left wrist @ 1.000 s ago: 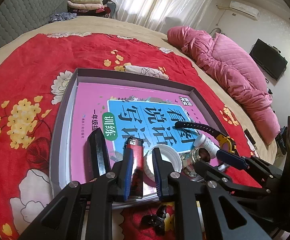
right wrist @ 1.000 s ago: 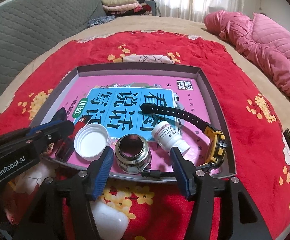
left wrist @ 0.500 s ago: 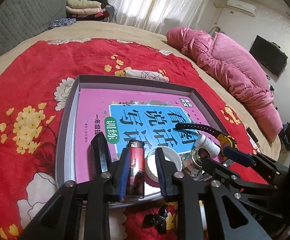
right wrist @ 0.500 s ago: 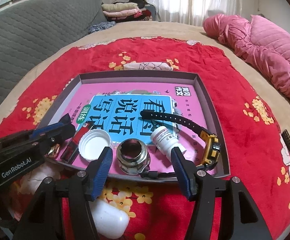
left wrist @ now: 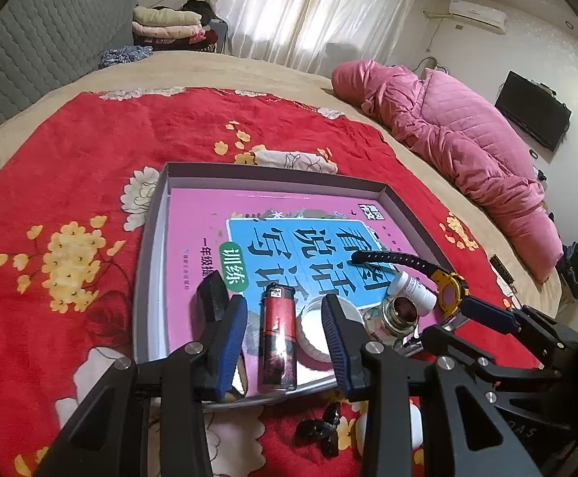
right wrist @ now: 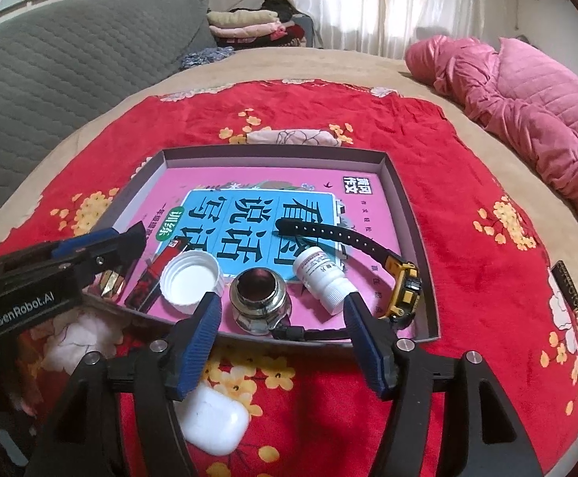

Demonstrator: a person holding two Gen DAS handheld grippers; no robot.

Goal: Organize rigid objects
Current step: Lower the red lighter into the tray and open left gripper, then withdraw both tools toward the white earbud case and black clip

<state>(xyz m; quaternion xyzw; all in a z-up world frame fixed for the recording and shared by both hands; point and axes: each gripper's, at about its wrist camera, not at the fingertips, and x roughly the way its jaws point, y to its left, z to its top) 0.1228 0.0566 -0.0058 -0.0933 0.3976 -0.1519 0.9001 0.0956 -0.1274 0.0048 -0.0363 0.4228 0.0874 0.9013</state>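
Observation:
A grey tray [left wrist: 151, 238] [right wrist: 412, 214] on the red blanket holds a pink book [right wrist: 249, 210], a red lighter [left wrist: 277, 338] [right wrist: 149, 282], a white lid [right wrist: 189, 276], a metal jar [right wrist: 259, 298], a white pill bottle [right wrist: 322, 278] and a black-and-yellow watch [right wrist: 402, 284]. My left gripper [left wrist: 285, 342] is open, its fingers either side of the lighter and not touching it. My right gripper [right wrist: 283, 342] is open and empty at the tray's near edge, in front of the jar. A white earbud case [right wrist: 213, 423] lies on the blanket below it.
A black clip [left wrist: 320, 433] lies on the blanket before the tray. A pink quilt [left wrist: 468, 151] lies at the right, folded clothes [right wrist: 249, 26] at the back and a grey padded headboard [right wrist: 70, 67] at the left.
My left gripper has opened and let go of the lighter, which now lies in the tray. Both grippers have drawn back a little from the tray.

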